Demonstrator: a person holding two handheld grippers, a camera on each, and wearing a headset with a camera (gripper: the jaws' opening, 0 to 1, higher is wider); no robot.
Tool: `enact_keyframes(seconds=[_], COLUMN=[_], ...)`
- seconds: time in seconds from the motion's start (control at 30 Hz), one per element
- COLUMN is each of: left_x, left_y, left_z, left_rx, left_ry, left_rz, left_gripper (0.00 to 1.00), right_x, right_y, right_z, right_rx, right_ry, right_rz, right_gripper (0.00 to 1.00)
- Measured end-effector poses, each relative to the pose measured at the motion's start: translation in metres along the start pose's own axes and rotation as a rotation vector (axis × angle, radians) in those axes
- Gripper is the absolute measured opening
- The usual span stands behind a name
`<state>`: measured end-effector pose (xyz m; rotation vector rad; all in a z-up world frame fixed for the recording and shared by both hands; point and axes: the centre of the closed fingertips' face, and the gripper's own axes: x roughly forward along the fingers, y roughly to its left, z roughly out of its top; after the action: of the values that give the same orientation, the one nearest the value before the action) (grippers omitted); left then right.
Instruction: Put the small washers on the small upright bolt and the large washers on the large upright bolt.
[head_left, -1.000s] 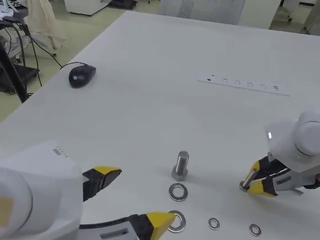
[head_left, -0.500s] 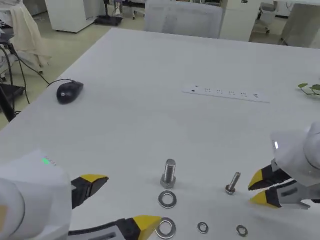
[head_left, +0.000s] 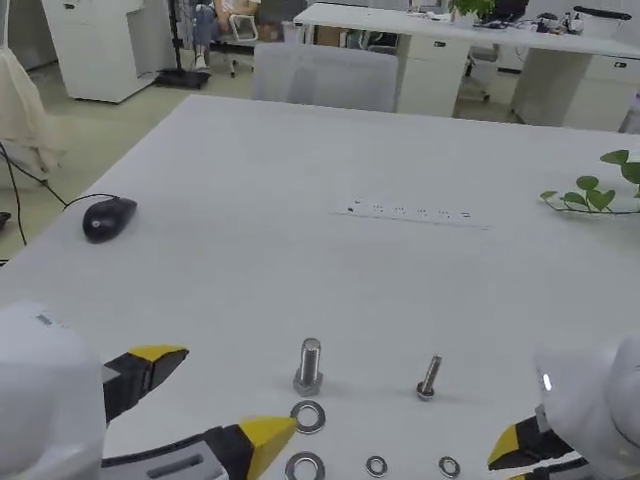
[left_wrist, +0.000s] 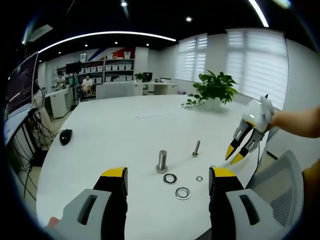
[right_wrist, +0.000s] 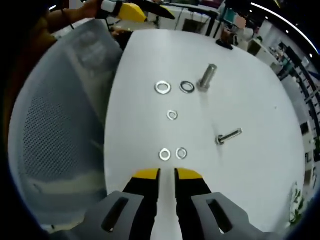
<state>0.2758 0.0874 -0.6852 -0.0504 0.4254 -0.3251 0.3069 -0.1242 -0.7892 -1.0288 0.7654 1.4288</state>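
- Left tool (left_wrist: 167, 175) wide open, empty.
- Right tool (right_wrist: 167, 172) barely open, empty.
- Big bolt (head_left: 308, 365), small bolt (head_left: 429, 377) upright near desk (head_left: 300, 200) near edge; washers (head_left: 307, 416) lie closer.

right hand-held gripper (head_left: 508, 456) released the small bolt (head_left: 429, 377) — and drew back.

A large bolt (head_left: 308, 366) of bright steel stood upright on its hex head on the white bench (head_left: 300, 260), with a thinner small bolt (head_left: 429, 377) also head-down, well apart at its 3 o'clock. Two large washers (head_left: 307, 416) lay flat in line at the large bolt's 6 o'clock, the nearer just beside its head. Small washers (head_left: 376, 466) lay flat at the small bolt's 7 and 5 o'clock. The right gripper view showed three, two side by side. Both threaded shanks stood bare.
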Motion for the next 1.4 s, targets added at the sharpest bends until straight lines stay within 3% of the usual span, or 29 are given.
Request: enact_keyframes(seconds=[0.1,0.27,0.47,0.83,1.4], left_x=[-0.006,-0.010,-0.014,-0.011,0.009], left_y=[0.009,0.009,0.008,0.012,-0.006], left_z=[-0.002,-0.002,-0.003,-0.005,-0.005], left_rx=[-0.033,-0.038,-0.051,-0.066,-0.034], left_ry=[-0.009,-0.017,-0.027,-0.020,0.014], left_rz=[0.042,0.054,0.056,0.064,0.002], left_gripper=[0.65,0.66,0.66,0.66,0.66], right_x=[0.001,0.010,0.016,0.031,0.042], right_y=[0.006,0.012,0.004,-0.002,-0.003], right_z=[0.003,0.008,0.009,0.002,0.004], right_rx=[-0.001,-0.003,-0.005,0.024,0.016], right_ry=[0.001,0.008,0.030,0.064,0.072], right_rz=[0.003,0.019,0.014,0.053,0.093], right_gripper=[0.12,0.13,0.13,0.15,0.17])
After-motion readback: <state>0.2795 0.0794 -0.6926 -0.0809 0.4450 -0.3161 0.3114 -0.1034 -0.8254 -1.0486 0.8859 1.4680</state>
